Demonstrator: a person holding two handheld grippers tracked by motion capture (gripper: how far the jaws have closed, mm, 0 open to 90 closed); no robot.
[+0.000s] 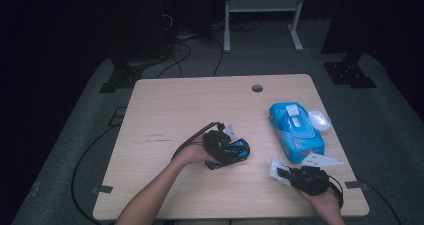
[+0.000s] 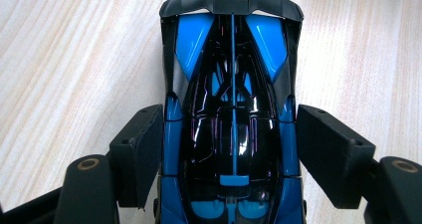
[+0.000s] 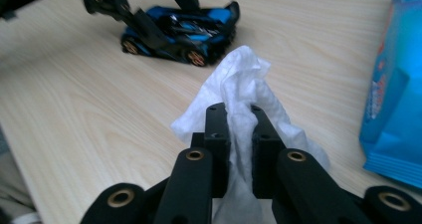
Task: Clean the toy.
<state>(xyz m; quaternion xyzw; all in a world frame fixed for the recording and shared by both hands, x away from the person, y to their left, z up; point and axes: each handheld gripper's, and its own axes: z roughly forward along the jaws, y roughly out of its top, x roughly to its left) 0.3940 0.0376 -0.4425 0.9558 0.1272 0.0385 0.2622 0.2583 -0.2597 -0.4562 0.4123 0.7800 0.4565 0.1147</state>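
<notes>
- Left tool (image 2: 226,149): jaws set against both flanks of the blue-and-black toy car (image 2: 231,109), clamped on it; car rests on the desk (image 2: 74,59).
- Right tool (image 3: 239,122): jaws nearly together, pinching a white wipe (image 3: 241,79).
- Right gripper view: car's gold wheels, side on.
- High view: blue wipe pack (image 1: 296,131) just beyond the right tool (image 1: 280,171), well apart from the car.

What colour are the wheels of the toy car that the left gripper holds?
The toy car has gold-coloured wheel rims on a blue and black body; the right gripper view shows them best.
</notes>
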